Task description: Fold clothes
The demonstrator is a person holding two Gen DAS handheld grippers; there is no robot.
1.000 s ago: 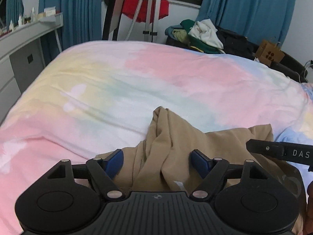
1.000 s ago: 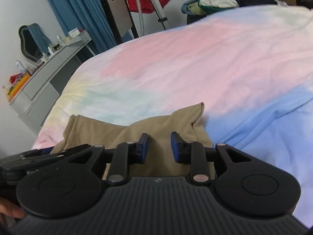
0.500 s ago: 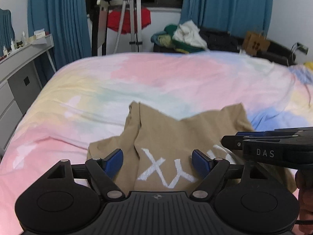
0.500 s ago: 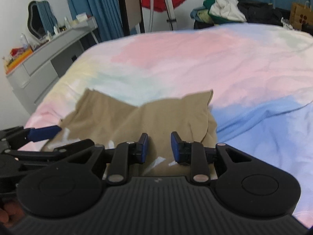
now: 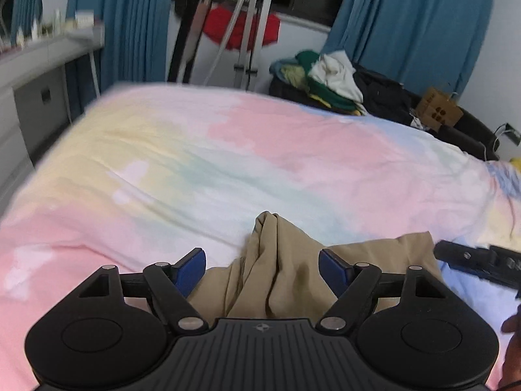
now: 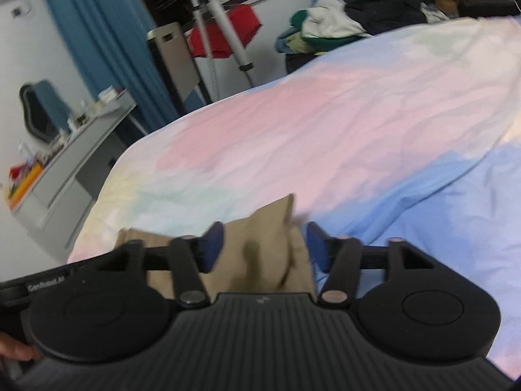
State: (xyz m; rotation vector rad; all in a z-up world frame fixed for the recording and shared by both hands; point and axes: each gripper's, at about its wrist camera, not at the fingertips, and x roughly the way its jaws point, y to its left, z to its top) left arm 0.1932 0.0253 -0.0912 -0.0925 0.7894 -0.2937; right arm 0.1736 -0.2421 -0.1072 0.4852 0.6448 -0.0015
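Tan garment (image 5: 286,267) lies bunched on the bed (image 5: 228,150), near edge, just ahead of both grippers. Looks soft, light, limp; will sag and crease, so prob. best pinched at corners or a hem edge. Left gripper (image 5: 262,265): fingers wide, closing slightly, cloth between but not pinched. Right gripper (image 6: 262,244): fingers opening, cloth between, not gripped. Legible: "GenRobot.AI" on left gripper's body in right view.
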